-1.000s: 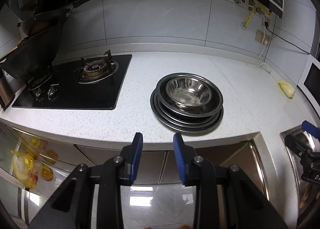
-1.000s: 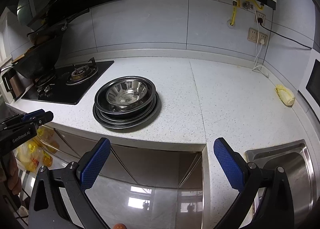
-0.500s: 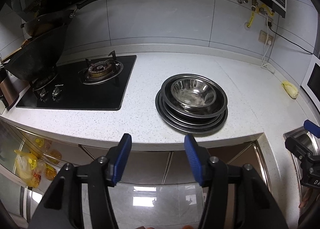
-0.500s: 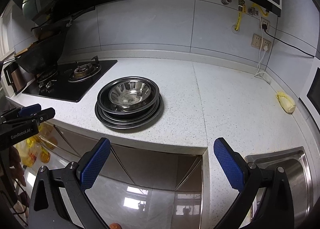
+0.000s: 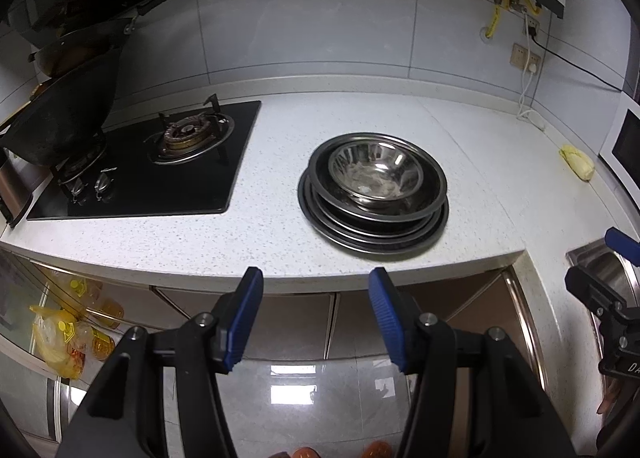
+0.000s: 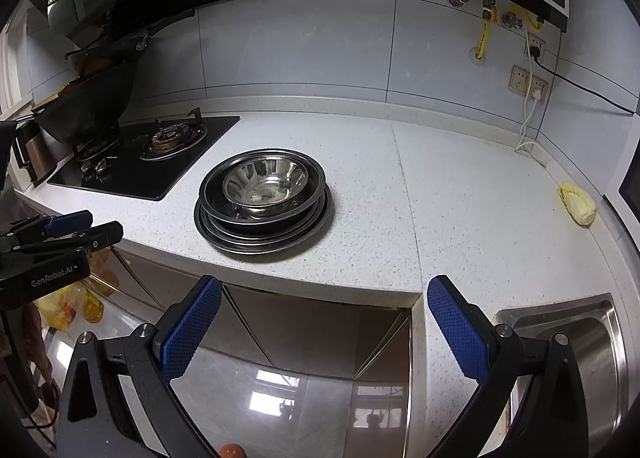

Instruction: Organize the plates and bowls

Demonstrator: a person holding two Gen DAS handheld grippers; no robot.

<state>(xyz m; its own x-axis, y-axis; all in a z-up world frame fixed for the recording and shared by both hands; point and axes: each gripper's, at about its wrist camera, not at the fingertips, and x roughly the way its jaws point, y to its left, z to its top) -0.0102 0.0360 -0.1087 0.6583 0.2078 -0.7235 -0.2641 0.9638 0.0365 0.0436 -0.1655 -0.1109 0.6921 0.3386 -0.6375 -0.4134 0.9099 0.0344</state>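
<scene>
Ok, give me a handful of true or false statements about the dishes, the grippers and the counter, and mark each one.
1. The steel bowl sits on top of the stacked plates. True.
2. The left gripper is clamped on a plate. False: it is open and empty, short of the counter.
3. The right gripper is open and empty. True.
4. The stack stands on the stove. False: it is on the counter beside it.
5. The bowl lies in the sink. False: it is on the stack.
</scene>
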